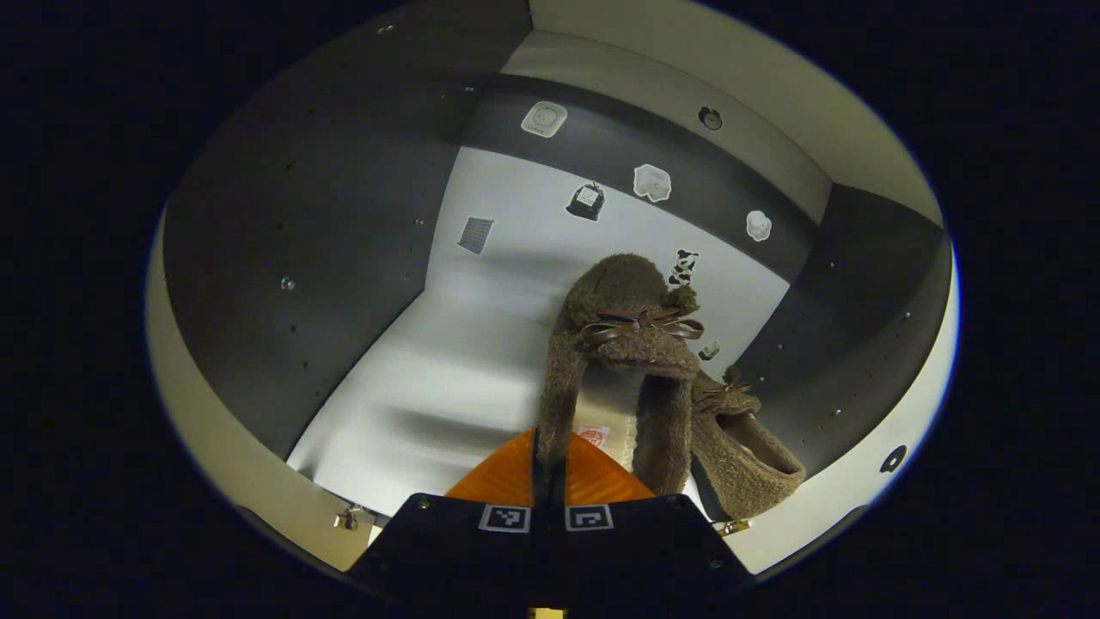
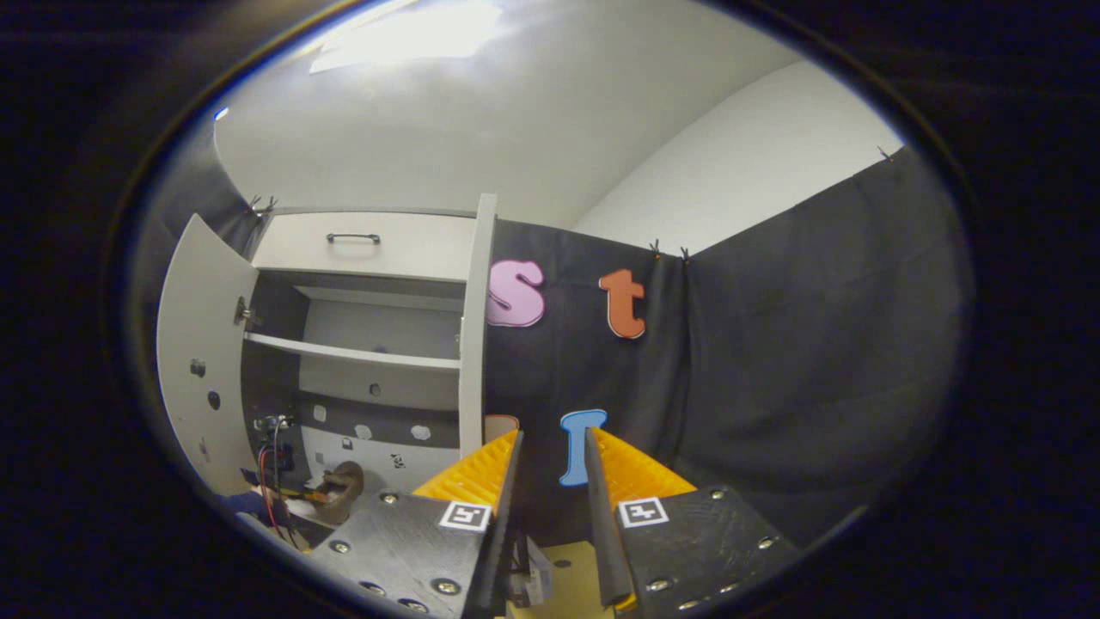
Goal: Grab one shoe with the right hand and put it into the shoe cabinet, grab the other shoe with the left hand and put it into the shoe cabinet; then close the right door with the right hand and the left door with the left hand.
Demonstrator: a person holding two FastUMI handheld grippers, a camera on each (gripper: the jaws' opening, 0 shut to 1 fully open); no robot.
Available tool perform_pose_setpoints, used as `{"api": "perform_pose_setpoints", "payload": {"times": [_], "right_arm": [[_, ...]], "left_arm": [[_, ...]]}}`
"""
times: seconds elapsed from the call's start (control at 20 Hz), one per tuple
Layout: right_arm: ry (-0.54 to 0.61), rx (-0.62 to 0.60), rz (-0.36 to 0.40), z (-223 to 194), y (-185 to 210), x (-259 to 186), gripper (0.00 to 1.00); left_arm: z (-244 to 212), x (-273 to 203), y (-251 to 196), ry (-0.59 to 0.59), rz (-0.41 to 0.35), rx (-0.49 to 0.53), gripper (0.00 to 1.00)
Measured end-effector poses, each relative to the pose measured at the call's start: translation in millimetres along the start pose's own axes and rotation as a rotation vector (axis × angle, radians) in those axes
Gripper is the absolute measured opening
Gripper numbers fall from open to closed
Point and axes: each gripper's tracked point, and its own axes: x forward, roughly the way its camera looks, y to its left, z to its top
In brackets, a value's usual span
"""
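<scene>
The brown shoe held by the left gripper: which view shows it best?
The left gripper view. There the brown shoe hangs close up from the left gripper, inside the cabinet, beside the second shoe. In the right gripper view, a brown shoe appears small and far off, low in the cabinet.

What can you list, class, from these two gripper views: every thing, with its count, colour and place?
shoes: 2, brown and fuzzy with bows; held shoe inside the lower compartment, second shoe resting to its right there.
shoe cabinet: 1, white with grey interior, at left in the right gripper view.
cabinet doors: 2, white, both open; left door, right door.
shelf: 1, white, mid-cabinet.
drawer handle: 1, dark, on the top drawer.
stickers: several, mostly white, on the back wall.
left gripper: orange fingers shut on the held shoe's edge.
right gripper: orange fingers apart, empty, beside the cabinet.
</scene>
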Motion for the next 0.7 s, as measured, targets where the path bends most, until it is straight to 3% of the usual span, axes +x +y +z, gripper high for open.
{"api": "perform_pose_setpoints", "payload": {"times": [0.45,0.55,0.7], "right_arm": [[0.036,-0.032,-0.018,-17.3,-5.8,-0.5,0.36],[0.043,-0.038,-0.027,-18.7,-10.0,-3.4,0.36],[0.054,-0.029,-0.037,-21.2,-16.6,-6.8,0.40]], "left_arm": [[2.9,12.0,-7.2,0.016,0.036,0.092,0.04],[3.1,12.5,-7.9,0.014,0.044,0.096,0.08],[5.9,8.8,-11.9,0.010,0.033,0.083,0.28]]}}
